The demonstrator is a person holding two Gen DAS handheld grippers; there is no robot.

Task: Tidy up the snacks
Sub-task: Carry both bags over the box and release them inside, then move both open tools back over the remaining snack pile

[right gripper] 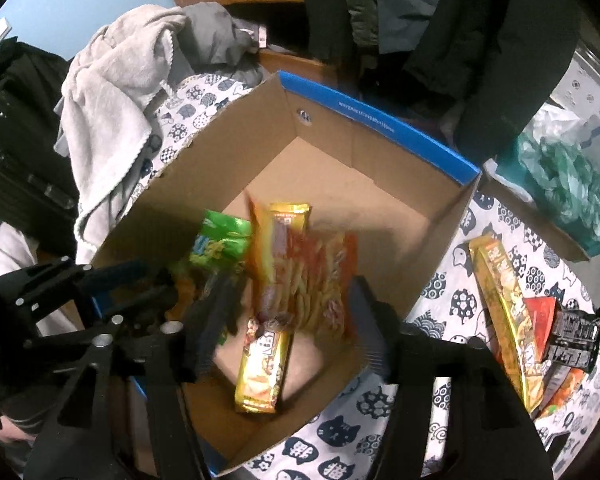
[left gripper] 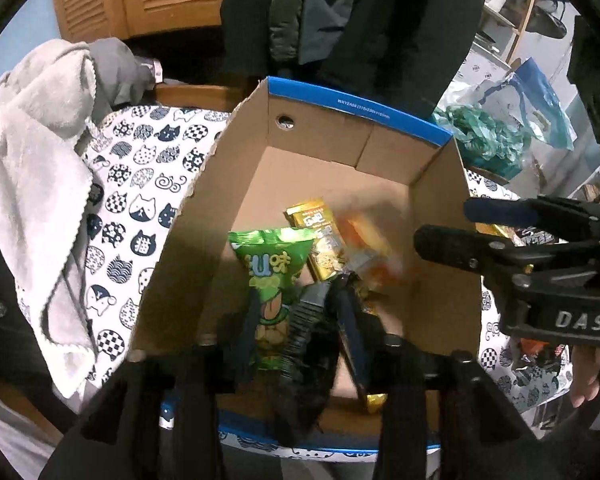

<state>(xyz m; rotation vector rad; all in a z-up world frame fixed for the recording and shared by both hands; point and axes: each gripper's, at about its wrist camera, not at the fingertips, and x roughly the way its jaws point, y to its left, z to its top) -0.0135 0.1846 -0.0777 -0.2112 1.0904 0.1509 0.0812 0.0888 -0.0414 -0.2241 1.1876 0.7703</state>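
Note:
An open cardboard box (left gripper: 436,208) with a blue rim stands on the cat-print cloth. Inside lie a green snack bag (left gripper: 272,268), a gold packet (left gripper: 320,240) and a blurred orange packet (left gripper: 372,248). My left gripper (left gripper: 300,332) hangs over the box's near end, jaws apart, with the green bag's lower end loose between its fingers. My right gripper (right gripper: 292,320) stands open above the box; the blurred orange packet (right gripper: 312,280) of sticks hangs free between its fingers, over a gold packet (right gripper: 264,368). The green bag (right gripper: 220,240) sits to the left.
More snacks lie on the cloth (right gripper: 440,288) right of the box: a long gold packet (right gripper: 504,304), a red one (right gripper: 540,312) and a black one (right gripper: 572,336). A grey towel (left gripper: 32,168) is heaped on the left. Green plastic bags (right gripper: 568,192) fill a box behind.

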